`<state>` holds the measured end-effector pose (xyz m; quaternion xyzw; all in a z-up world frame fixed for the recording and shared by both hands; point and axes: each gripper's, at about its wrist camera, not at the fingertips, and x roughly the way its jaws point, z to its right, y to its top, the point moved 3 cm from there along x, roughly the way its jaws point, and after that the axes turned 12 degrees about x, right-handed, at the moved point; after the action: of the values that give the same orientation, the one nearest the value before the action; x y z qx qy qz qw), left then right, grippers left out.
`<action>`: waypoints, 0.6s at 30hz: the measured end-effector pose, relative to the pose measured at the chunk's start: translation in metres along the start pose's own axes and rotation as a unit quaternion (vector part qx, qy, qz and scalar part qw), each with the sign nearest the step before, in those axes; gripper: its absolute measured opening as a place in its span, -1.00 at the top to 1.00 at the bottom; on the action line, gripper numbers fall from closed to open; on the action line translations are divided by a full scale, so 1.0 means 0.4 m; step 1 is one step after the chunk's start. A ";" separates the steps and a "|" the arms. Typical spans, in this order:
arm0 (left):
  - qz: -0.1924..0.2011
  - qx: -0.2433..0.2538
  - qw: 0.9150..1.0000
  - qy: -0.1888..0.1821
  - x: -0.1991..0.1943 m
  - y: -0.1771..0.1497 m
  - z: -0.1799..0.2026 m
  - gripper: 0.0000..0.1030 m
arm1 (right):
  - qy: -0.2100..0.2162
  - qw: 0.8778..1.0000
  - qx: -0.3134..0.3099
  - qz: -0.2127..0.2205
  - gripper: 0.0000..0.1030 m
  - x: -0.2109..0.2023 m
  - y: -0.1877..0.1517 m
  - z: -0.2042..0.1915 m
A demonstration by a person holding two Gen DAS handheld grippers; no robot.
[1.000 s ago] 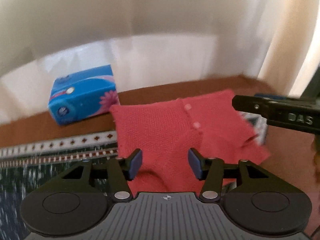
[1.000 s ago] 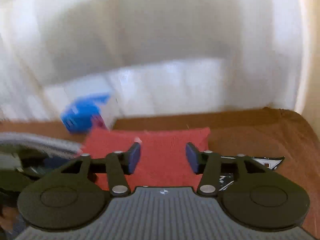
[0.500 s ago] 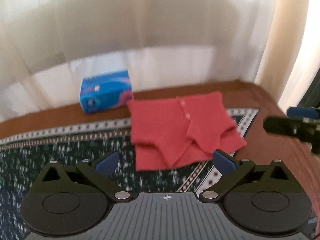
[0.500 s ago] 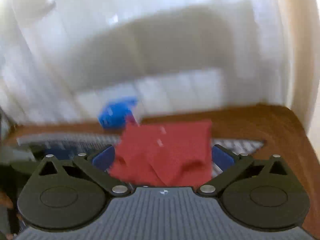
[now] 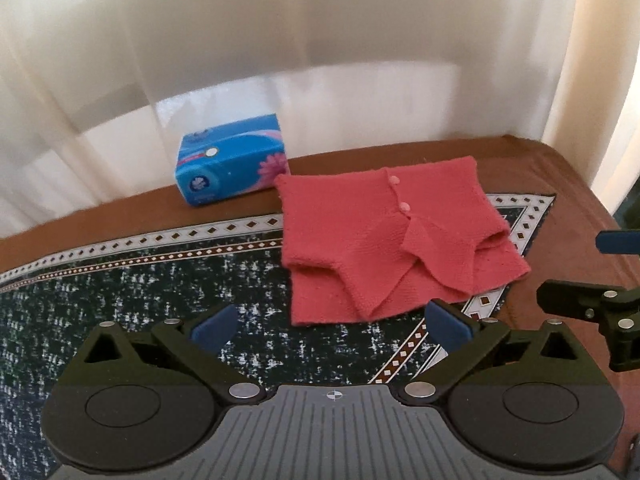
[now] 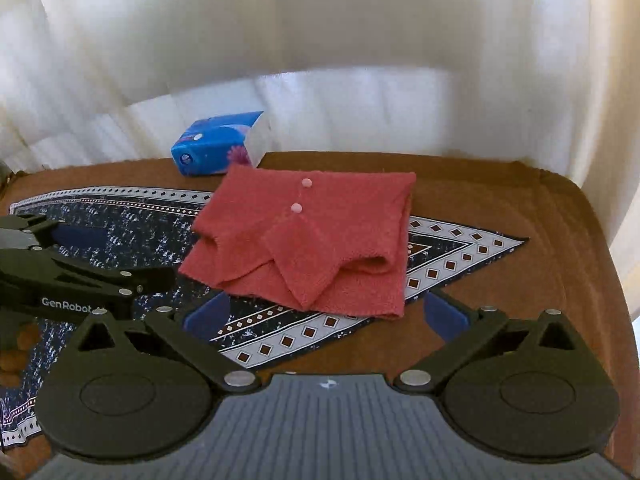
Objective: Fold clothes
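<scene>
Currently the folded red garment point(image 5: 392, 240) lies on the bench point(image 6: 500, 200); left tool point(image 5: 332, 324) and right tool point(image 6: 324, 316) have just opened wide, empty, short of the garment.

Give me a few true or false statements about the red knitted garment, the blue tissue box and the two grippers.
1. The red knitted garment lies folded on the patterned dark cloth. True.
2. The blue tissue box sits on top of the garment. False: it stands beside it, by the white curtain.
3. The left gripper grips the garment. False: open, nothing between its jaws.
4. The right gripper is open. True.
</scene>
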<state>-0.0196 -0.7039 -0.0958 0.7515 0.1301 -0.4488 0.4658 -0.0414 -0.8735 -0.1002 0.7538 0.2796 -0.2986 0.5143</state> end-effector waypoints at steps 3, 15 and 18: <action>-0.003 -0.007 1.000 -0.004 0.004 -0.001 -0.002 -1.00 | -0.001 1.000 0.000 -0.003 -0.99 0.009 0.000 0.004; -0.010 -0.003 1.000 -0.013 0.009 -0.002 0.008 -1.00 | -0.014 1.000 -0.002 -0.016 -0.99 0.024 -0.013 0.021; -0.011 -0.006 1.000 -0.015 0.012 -0.001 0.008 -1.00 | -0.014 1.000 -0.002 -0.018 -0.99 0.026 -0.015 0.022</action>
<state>-0.0190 -0.7073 -0.1003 0.7402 0.1344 -0.4643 0.4674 -0.0404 -0.8786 -0.1141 0.7434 0.2861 -0.3178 0.5142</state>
